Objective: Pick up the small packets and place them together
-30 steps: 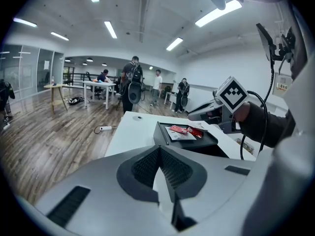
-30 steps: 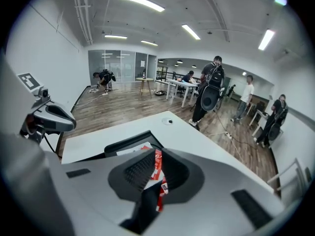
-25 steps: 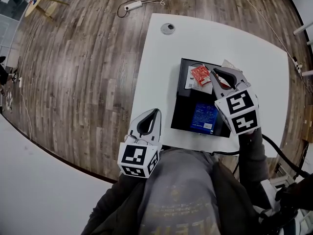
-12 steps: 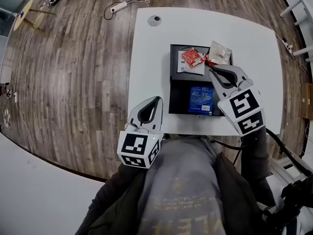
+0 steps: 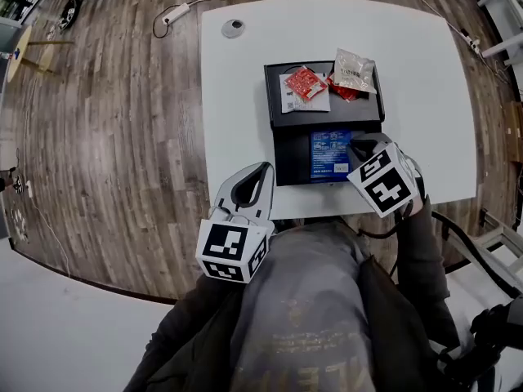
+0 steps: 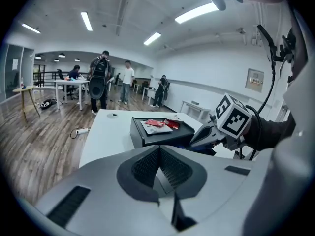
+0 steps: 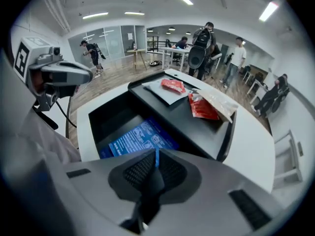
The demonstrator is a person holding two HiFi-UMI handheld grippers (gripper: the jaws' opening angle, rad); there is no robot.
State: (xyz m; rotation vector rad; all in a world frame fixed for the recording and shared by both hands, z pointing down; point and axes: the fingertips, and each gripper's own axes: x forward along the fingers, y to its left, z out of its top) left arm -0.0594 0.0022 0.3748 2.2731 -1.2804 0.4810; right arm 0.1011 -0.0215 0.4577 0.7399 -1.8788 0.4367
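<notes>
Right gripper view: right gripper [image 7: 156,155] is held nearly shut (empty) over blue packet [image 7: 130,139]; jaws must be opened to grasp.

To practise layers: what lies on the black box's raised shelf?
A white sheet bearing a red packet; a second red packet partly under a clear packet. Anything beneath is hidden.

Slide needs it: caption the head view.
Shut right gripper over blue packet in black box; red packet and clear packet beyond.
</notes>
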